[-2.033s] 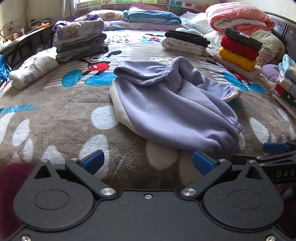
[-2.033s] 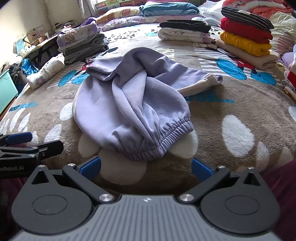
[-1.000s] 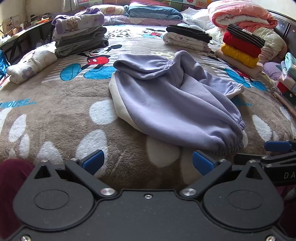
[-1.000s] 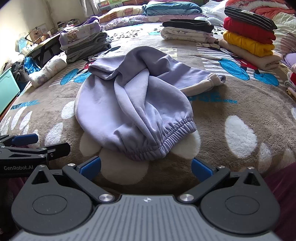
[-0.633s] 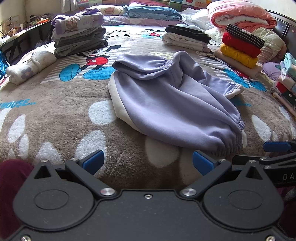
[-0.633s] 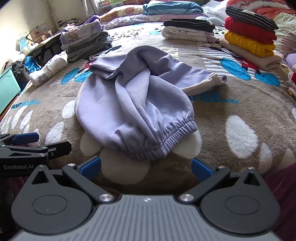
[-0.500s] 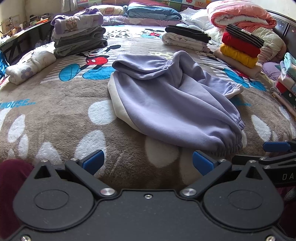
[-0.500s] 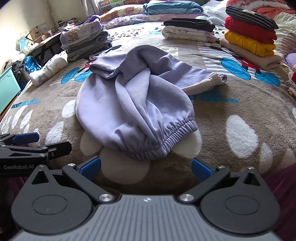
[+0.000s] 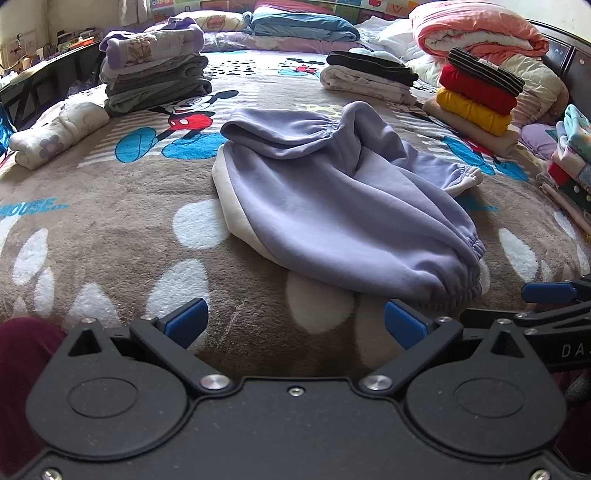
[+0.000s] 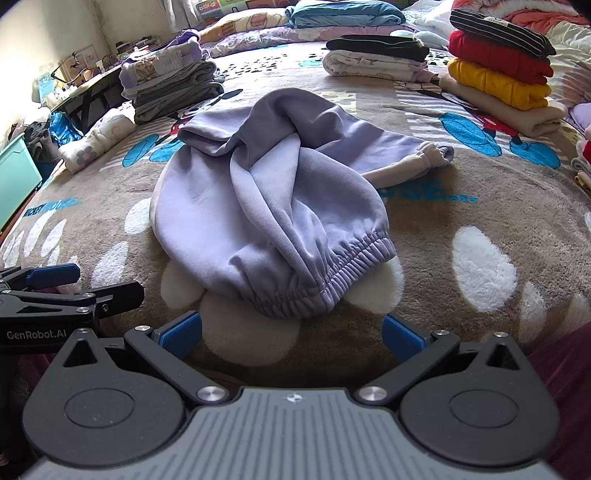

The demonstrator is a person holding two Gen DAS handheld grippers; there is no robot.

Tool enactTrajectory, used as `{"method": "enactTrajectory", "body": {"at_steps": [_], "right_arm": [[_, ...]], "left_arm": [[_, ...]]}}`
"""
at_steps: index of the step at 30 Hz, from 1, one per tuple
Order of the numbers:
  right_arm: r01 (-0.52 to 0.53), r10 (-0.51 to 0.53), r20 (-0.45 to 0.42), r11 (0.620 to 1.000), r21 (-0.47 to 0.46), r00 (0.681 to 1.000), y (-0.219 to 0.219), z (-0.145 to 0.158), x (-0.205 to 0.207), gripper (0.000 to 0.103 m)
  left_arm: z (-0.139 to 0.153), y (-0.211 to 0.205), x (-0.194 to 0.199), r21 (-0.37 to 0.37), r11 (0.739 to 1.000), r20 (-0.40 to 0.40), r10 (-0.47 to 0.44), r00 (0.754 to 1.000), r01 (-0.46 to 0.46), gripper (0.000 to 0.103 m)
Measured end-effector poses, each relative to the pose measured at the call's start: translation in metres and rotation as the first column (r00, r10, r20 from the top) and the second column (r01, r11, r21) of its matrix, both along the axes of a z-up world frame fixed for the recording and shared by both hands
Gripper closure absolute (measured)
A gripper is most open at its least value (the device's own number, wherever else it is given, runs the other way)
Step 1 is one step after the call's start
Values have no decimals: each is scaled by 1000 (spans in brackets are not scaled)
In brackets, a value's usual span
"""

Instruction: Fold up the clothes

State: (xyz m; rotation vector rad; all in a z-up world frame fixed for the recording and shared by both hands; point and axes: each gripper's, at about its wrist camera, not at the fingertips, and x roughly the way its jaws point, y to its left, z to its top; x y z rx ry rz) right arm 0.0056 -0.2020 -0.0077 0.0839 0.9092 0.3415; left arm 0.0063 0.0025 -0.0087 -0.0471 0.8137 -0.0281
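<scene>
Covering the bed, a brown cartoon blanket [image 9: 110, 236], its near edge hidden behind both tool bodies. Crumpled mid-bed, lilac sweatpants [image 9: 332, 206], one leg partly buried under the other. Left tongs [image 9: 293, 323] and right tongs [image 10: 291, 334] spread apart, empty, just short of the cuff.

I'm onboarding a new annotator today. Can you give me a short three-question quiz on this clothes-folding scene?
1. True or false: the left gripper is shut on the lilac sweatpants.
2. Which colour lies directly under the striped garment in the stack: A yellow, B red, C black?
3. Fill in: the sweatpants lie crumpled on the ____ blanket.

Key: 1 false, both grippers are open and empty; 2 B; 3 Mickey Mouse.
</scene>
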Motion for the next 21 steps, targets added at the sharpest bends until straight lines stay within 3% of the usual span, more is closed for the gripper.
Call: {"method": "enactTrajectory", "body": {"at_steps": [11,21], "right_arm": [[2,-2,3,1000,27,1000,-3,1,0,0],[40,-43,12,982,183,999,-30,0,8,0]], "left_arm": [[0,1,0,-6,1000,-1,6,1000,-6,0],[5,-6,-1,2,999,45,-45,998,45,0]]}}
